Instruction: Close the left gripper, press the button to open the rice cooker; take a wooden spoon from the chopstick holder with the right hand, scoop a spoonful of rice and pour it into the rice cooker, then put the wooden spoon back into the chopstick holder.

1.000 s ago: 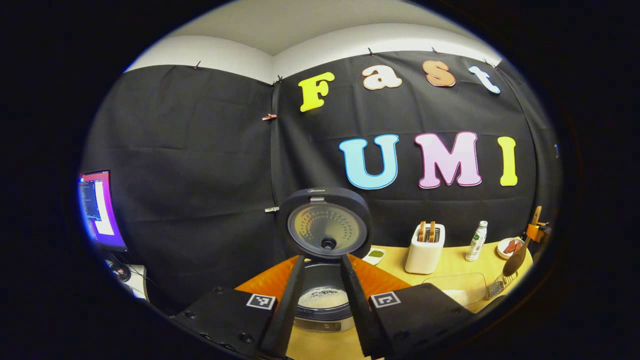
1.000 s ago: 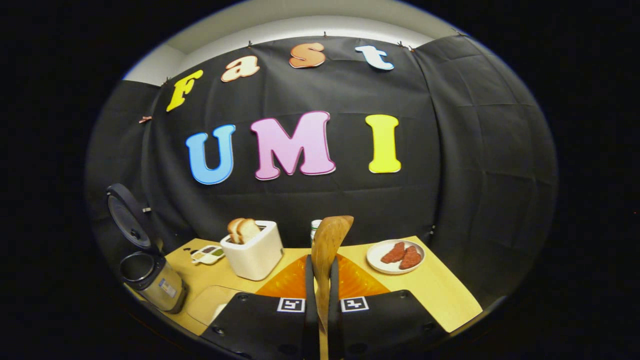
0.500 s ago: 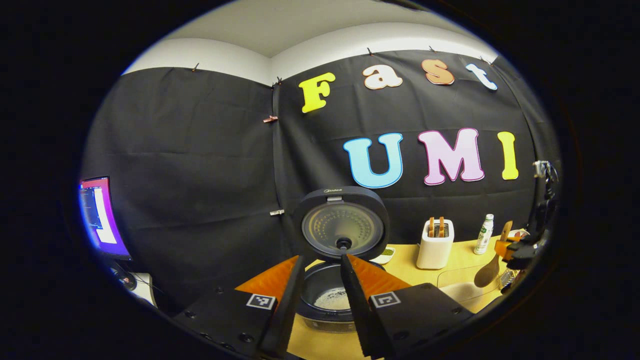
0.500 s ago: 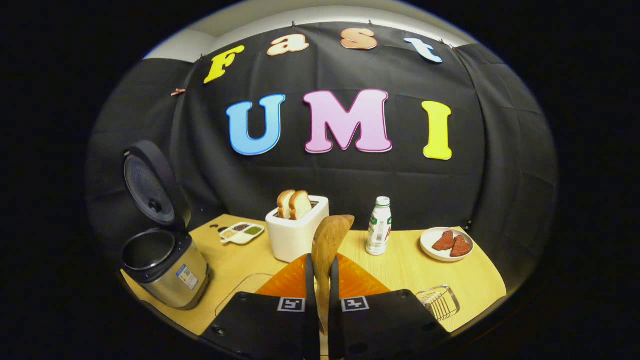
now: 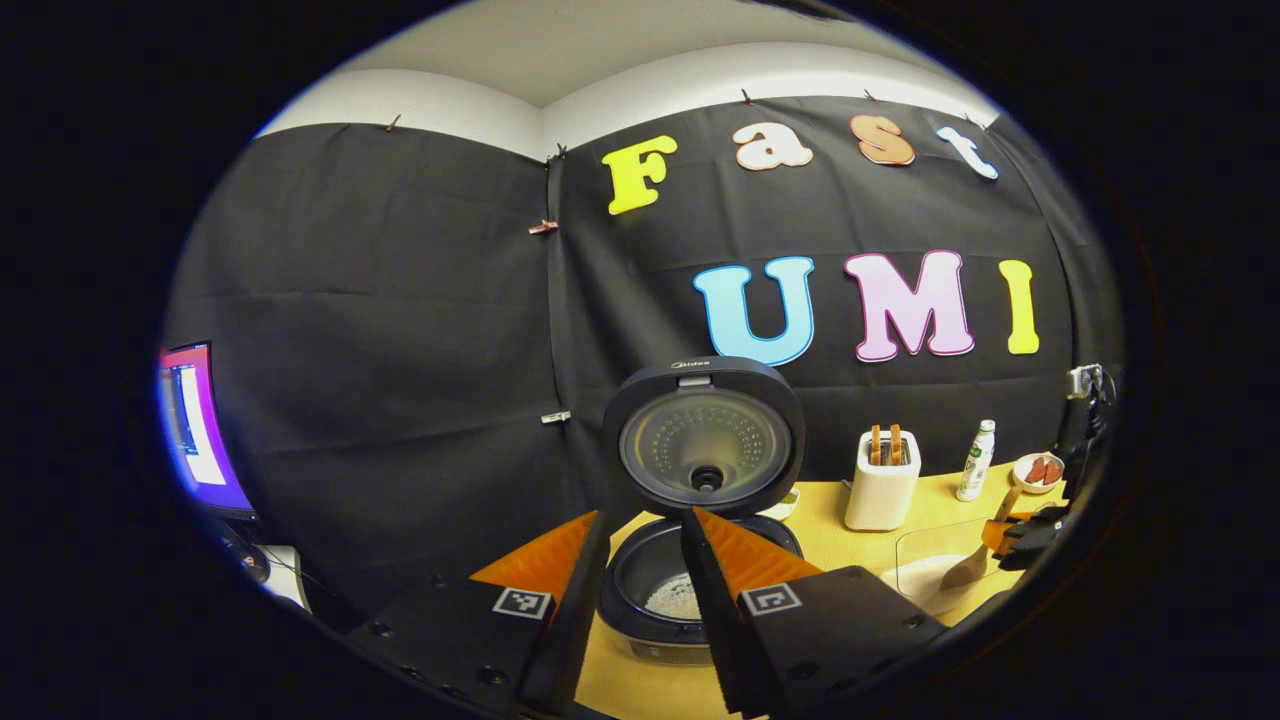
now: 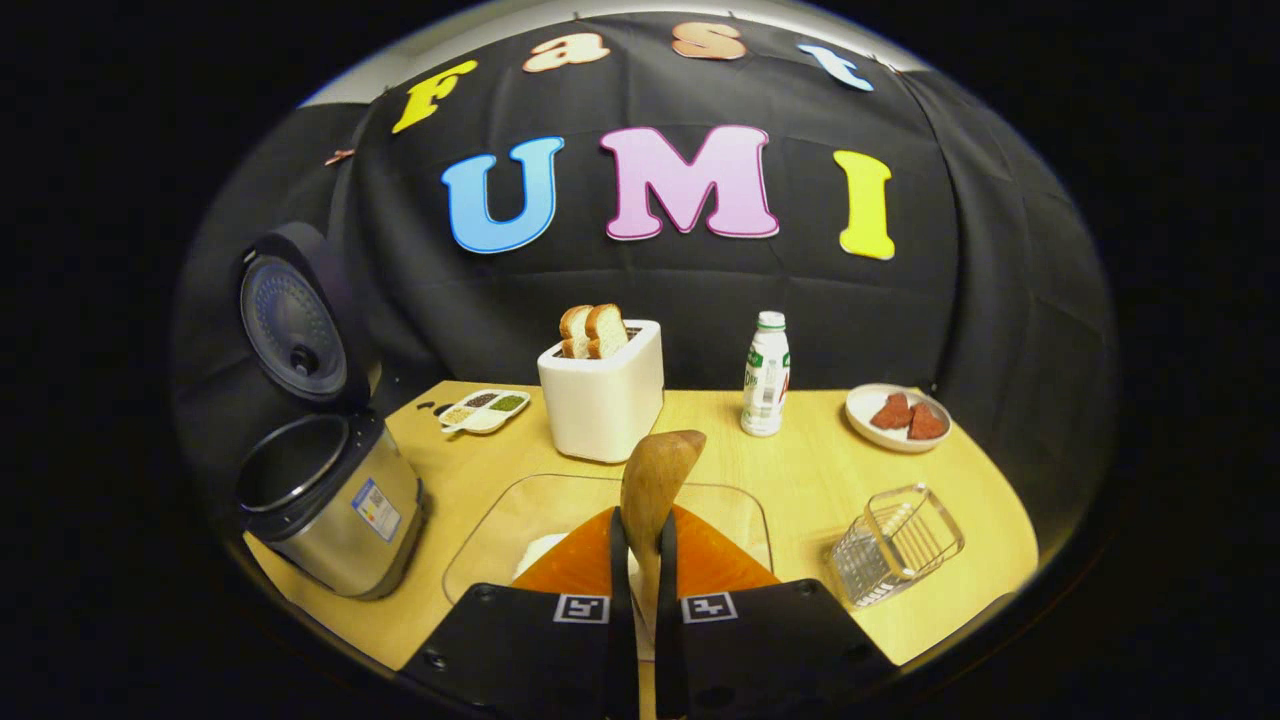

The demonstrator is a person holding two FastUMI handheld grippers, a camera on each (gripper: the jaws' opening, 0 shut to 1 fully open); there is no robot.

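Note:
The rice cooker (image 5: 640,625) stands just beyond my left gripper (image 5: 643,518), its lid (image 5: 705,450) raised upright and some white rice in the pot. That gripper is open with nothing between its fingers. My right gripper (image 6: 640,520) is shut on the handle of the wooden spoon (image 6: 660,475), whose bowl points forward over the clear rice container (image 6: 720,500). White rice (image 6: 540,550) lies in that container. The wire chopstick holder (image 6: 895,545) sits to the right on the table. In the left gripper view the right gripper (image 5: 1030,535) holds the spoon (image 5: 968,572) at the far right.
A white toaster (image 6: 600,390) with bread, a bottle (image 6: 765,360), a plate of meat (image 6: 895,415) and a small divided dish (image 6: 485,410) stand along the back of the wooden table (image 6: 800,470). The open cooker (image 6: 320,500) is at its left end. A monitor (image 5: 195,425) glows far left.
My right gripper has tipped downward and moved over the rice container, spoon still held. The left gripper drifted slightly, so the cooker sits a little further right in its view.

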